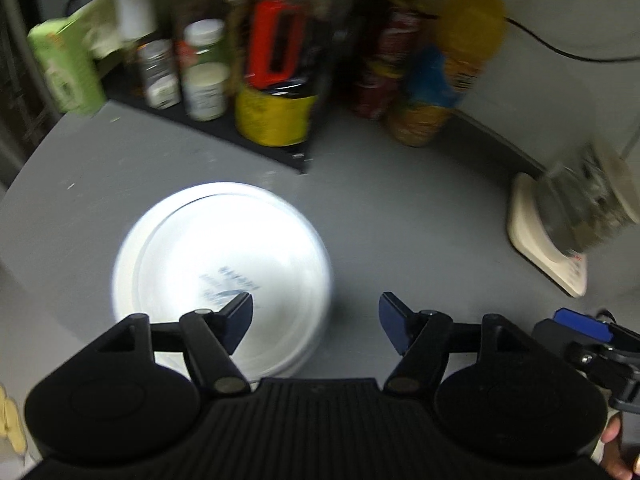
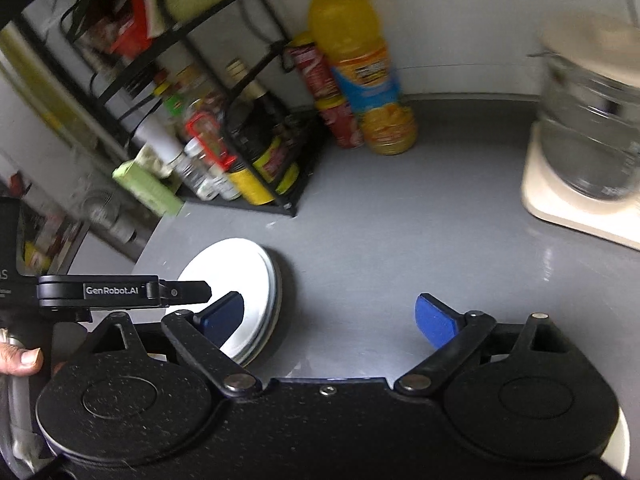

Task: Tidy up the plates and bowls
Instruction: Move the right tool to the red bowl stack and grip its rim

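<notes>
The left hand-held gripper [image 1: 316, 316] is held low over the gray tabletop [image 1: 400, 216], pointing forward and a little down. Its two blue fingers [image 1: 240, 312] are spread wide apart, and nothing is held between them. The right hand-held gripper [image 2: 330, 320] is held the same way, just to the right of the left one, with its blue fingers [image 2: 434, 322] also wide apart and empty.

A stack of white plates [image 1: 220, 264] is seen lying upside down and flat on the tabletop, with its round bottom facing up. Being round, it has no long side. In the left wrist view it is partly hidden by the left finger. In the right wrist view the stack [image 2: 236, 284] is seen to the left of the right gripper.

Behind the plates, a black rack [image 2: 256, 152] full of bottles and jars is seen. To the right of the rack, a yellow juice bottle [image 2: 356, 60] stands upright. Far right of the plates, a glass jug [image 2: 592, 128] sits on a cream base.
</notes>
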`<state>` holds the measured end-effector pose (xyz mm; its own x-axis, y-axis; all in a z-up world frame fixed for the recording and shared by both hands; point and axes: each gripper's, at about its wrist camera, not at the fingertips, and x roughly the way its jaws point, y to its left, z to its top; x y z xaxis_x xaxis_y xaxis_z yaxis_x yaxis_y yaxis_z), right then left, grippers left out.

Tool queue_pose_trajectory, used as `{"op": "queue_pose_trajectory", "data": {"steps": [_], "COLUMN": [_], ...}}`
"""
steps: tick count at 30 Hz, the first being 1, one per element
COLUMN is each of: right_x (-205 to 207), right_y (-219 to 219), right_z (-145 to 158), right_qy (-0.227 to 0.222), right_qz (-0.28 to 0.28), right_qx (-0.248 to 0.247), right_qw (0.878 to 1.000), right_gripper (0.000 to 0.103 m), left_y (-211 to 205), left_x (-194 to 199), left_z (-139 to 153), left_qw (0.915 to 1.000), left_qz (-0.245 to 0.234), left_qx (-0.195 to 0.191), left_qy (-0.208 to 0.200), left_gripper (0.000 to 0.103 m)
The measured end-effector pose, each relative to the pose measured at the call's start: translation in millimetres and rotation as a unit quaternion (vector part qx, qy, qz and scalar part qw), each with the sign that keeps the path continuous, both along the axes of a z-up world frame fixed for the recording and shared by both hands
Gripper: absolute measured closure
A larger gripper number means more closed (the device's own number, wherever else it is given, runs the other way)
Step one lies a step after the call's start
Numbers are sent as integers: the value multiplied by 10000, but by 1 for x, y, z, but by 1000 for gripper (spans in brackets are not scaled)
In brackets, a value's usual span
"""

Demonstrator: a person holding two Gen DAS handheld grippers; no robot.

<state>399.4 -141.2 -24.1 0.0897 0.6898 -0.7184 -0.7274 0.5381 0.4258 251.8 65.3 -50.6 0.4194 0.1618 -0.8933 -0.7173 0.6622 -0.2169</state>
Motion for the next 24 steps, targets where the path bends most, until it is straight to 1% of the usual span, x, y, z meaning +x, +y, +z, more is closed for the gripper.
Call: {"op": "queue_pose_trajectory", "data": {"steps": [2,4,5,7,10,16,20,24], "right_x": [1,-1,-1,-3,-6,-21,-34,-49], "right_y": [-9,-19,-23,-34,-54,-97,-124,-151], "right_z": [2,3,3,4,4,2,0,-6], "right_qy": [-65,-133,-154,-168,-106,-119,-124,-50], "right_qz": [-245,-461,-596,-904,-1475,-2472,-3029,-3478], "right_qx": [-50,-45,-56,-59,-41,-70,-114,-177], "right_qw": [9997,9988,9981,9957,9890,9689,9529,9374], "right_gripper": [10,6,5,5,5,5,5,5], "left_y": [-6,-12,-15,-21,-31,-61,-87,-111], "left_x": [11,22,27,39,55,77,87,95], "left_z": [3,5,6,6,7,8,5,1], "left_qw": [9997,9986,9977,9950,9895,9740,9599,9468], "left_qz": [-239,-515,-655,-975,-1420,-2219,-2755,-3163], "left_qx": [0,-20,-32,-54,-83,-197,-286,-402], "left_qy": [-68,-145,-181,-228,-258,-408,-437,-450], "left_gripper": [34,34,34,33,33,32,31,31]}}
